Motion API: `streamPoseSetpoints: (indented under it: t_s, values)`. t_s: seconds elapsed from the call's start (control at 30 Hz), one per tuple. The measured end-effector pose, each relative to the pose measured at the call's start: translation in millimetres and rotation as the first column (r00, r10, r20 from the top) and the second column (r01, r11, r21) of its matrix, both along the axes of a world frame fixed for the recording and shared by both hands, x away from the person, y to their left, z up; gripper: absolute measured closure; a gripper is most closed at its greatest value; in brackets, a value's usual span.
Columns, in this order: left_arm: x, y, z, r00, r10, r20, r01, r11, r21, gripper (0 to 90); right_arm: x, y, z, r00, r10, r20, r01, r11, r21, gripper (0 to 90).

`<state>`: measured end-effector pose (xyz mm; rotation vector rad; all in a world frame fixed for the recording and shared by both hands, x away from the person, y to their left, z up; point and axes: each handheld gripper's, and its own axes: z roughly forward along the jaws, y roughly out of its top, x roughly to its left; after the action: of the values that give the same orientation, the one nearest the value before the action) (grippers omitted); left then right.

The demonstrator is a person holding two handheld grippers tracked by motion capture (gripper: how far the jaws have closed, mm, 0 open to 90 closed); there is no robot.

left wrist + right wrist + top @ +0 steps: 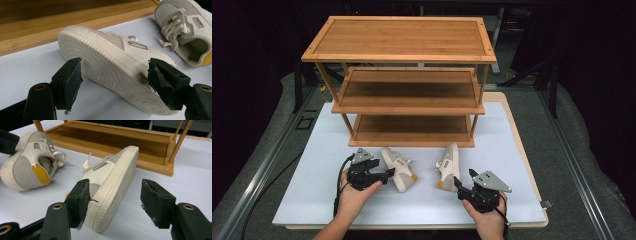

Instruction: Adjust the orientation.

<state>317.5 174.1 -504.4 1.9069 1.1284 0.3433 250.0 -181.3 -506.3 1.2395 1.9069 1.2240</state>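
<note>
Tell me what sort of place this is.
Probably a lab recording setup, not a home: a bamboo shoe rack and two sneakers on a white board, with dark surroundings.

Two cream low-top sneakers with off-white laces and mustard-yellow heel patches lie on the pale surface (312,195) just in front of the wooden rack (412,137), apart from each other.

The left sneaker (398,169) lies tipped on its side, its ribbed sole turned away from the other shoe, toe toward the rack and heel away from it. A small metal tag sits at the base of its laces.

The right sneaker (449,166) also lies on its side, toe toward the rack's bottom shelf and sole turned outward, away from the left sneaker. Its lace end sticks up. It has grey suede panels.
</note>
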Motion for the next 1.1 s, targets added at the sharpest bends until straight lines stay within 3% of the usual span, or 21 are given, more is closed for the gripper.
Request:
streamPoseSetpoints:
  t_s: [0.23,0.67,0.8,1.1]
  values:
    - [-4.3,3.7,-1.3,0.9999,-0.004,0.014,0.004,1.0000,0.000,28.9,-0.3,-1.2,0.3,1.0000,-0.002,0.002,0.002,1.0000,-0.002,40.5]
    - [-18.4,17.1,-0.6,0.9999,0.016,0.003,-0.016,0.9995,0.027,34.5,-1.0,-5.1,1.5,0.9999,-0.012,0.005,0.012,0.9998,0.014,40.5]
    - [-23.4,25.2,-2.8,0.9996,0.021,-0.017,-0.021,0.9988,0.044,38.0,-1.5,-7.1,2.1,0.9998,-0.018,0.007,0.018,0.9996,0.021,40.6]
    - [-25.4,37.9,-9.3,0.9982,0.031,-0.051,-0.029,0.9991,0.032,37.8,-1.7,-7.5,3.0,0.9998,-0.017,0.010,0.017,0.9994,0.029,40.7]
